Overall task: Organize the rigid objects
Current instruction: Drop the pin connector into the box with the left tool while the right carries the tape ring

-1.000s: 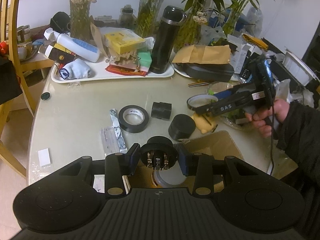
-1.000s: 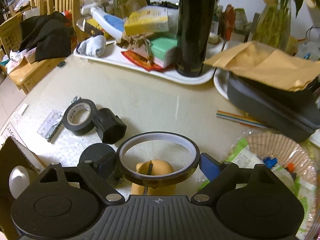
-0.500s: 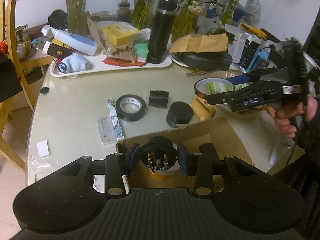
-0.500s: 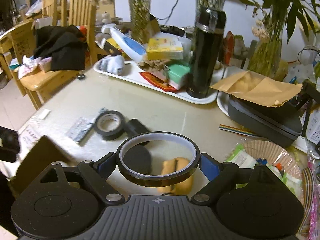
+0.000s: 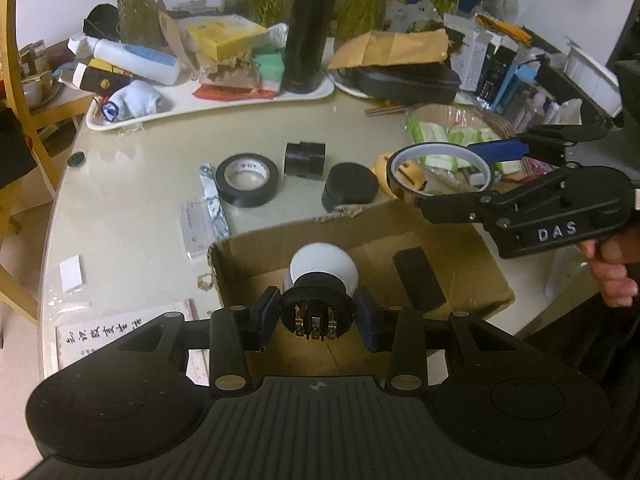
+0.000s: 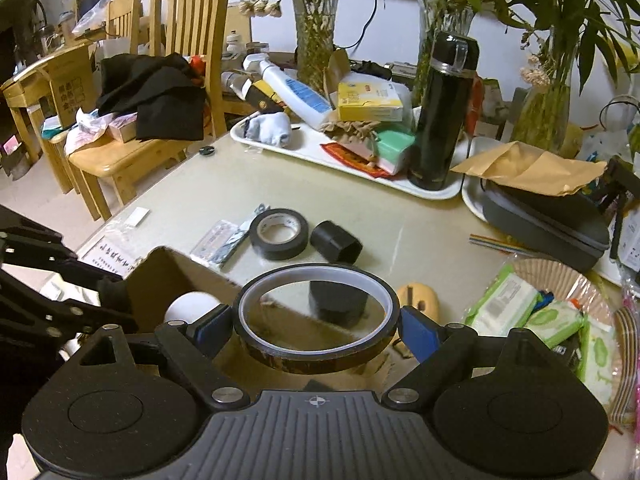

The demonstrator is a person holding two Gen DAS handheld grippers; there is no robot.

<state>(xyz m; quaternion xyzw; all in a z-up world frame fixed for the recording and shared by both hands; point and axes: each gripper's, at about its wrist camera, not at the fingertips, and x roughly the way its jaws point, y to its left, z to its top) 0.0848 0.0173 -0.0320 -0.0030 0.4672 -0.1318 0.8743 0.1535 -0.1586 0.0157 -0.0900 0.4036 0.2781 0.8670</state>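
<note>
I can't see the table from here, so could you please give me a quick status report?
Left hand-held gripper shut on black round connector, over cardboard box. Right hand-held gripper shut on amber tape ring, at box edge. Nothing blocking.

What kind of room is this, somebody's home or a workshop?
Most likely a lived-in home dining area. Wooden chairs stand by a round table crowded with vases of plants, a black flask on a white tray, and household clutter.
</note>
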